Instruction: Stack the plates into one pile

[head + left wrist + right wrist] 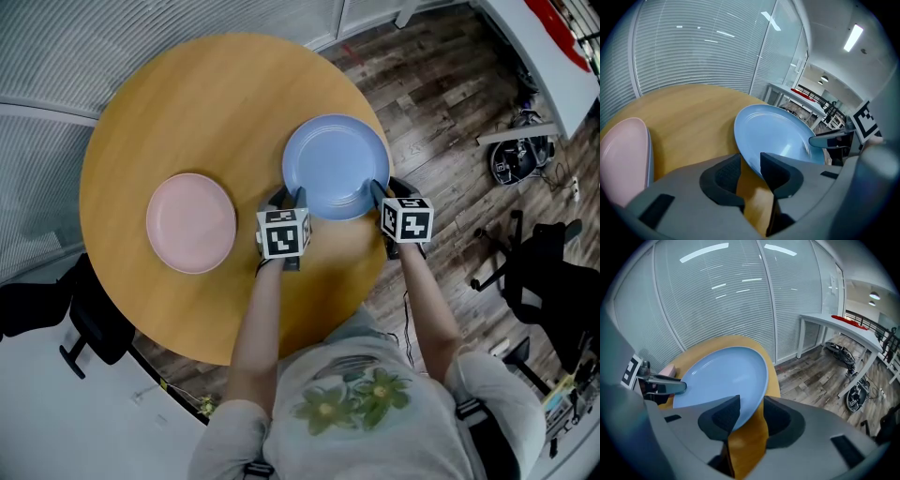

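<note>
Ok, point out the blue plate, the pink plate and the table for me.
blue plate (pixel 333 164), head view, centre of its well.
pink plate (pixel 190 222), head view, its centre.
table (pixel 187 103), head view, bare wooden top.

Person is wearing a lt-grey short-sleeved tee (pixel 375 441) w/ a green-yellow flower print (pixel 349 398) on the front. The left gripper (pixel 289 199) & right gripper (pixel 382 193) are showing grey bodies w/ black pads (pixel 725 176), each carrying a white cube (pixel 283 232) w/ black sq. markers.

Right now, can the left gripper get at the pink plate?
Probably yes: nothing lies between the left gripper and the pink plate on the table. It must first back off the blue plate, whose rim sits between its jaws.
</note>
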Demonstrator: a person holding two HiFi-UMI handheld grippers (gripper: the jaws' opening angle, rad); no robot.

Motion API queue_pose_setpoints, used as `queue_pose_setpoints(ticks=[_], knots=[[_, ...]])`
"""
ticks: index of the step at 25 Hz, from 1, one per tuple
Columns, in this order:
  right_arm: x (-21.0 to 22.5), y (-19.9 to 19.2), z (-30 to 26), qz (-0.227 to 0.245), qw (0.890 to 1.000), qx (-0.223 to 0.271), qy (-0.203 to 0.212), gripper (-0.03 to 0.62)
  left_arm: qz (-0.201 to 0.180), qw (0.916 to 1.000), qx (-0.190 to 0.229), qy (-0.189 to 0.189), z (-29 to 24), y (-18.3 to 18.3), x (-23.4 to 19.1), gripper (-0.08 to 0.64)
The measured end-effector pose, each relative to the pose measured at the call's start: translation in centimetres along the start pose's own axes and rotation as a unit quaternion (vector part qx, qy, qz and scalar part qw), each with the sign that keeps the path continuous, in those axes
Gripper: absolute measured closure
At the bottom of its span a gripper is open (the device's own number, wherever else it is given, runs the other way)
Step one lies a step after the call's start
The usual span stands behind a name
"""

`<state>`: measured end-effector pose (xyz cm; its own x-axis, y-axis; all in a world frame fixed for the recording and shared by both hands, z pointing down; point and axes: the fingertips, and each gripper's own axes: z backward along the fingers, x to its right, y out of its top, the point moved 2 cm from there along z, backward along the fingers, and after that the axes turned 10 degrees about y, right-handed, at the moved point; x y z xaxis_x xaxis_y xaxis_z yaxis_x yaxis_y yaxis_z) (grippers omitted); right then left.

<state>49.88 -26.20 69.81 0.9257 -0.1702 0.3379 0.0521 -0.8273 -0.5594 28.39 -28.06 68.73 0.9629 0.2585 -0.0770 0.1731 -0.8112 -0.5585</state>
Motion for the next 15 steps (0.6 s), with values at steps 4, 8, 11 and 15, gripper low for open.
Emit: queue_pose_setpoints(ticks=[4,8,11,15], knots=[[-0.2,-0.1,0.1,0.025,0.999,-0.009,-0.019,0.453,0.003,1.0,-0.001,0.004,0.0,0.1,-0.2,0.423],[-0.8,0.1,0.4,0.028,0.999,-0.008,-0.015,0.453,0.004,1.0,0.0,0.005,0.6,0.2,-0.6,0.423],[-1.3,0.5,0.9,0.033,0.999,-0.002,-0.009,0.453,0.008,0.9999,0.003,0.007,1.2,0.1,-0.7,0.422],[-2.6,1.1,1.9,0.045,0.999,0.007,-0.006,0.453,0.012,0.9997,0.016,0.012,3.0,0.4,-1.3,0.422]])
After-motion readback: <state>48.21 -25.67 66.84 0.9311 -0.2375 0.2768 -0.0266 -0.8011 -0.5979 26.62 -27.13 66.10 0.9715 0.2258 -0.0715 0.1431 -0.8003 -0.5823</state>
